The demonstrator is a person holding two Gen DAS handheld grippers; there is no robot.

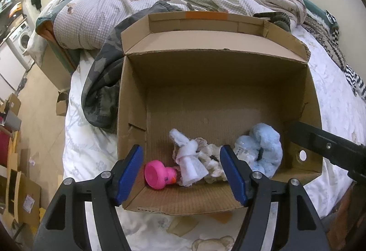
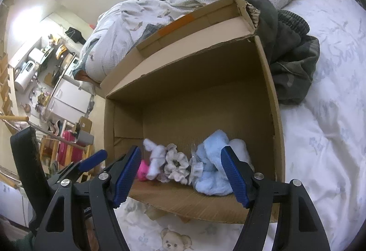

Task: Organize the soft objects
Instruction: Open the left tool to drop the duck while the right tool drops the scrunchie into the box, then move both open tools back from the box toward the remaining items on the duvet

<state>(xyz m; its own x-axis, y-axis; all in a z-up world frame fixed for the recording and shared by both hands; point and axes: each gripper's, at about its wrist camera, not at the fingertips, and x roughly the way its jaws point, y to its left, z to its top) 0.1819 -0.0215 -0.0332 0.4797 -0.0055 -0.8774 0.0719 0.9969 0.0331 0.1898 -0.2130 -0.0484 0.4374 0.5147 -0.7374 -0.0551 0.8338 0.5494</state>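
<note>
An open cardboard box stands on the bed. Along its near wall lie a pink rubber duck, a white plush piece, a pale lace scrunchie and a light-blue plush. My left gripper hovers open over the duck and the white plush, holding nothing. My right gripper hovers open over the scrunchie and blue plush, also holding nothing. Each gripper's body shows at the edge of the other's view.
A rumpled checked duvet and a camouflage jacket lie behind and beside the box. The white bedsheet spreads to the right. Left of the bed, the floor holds cardboard boxes and a washing machine.
</note>
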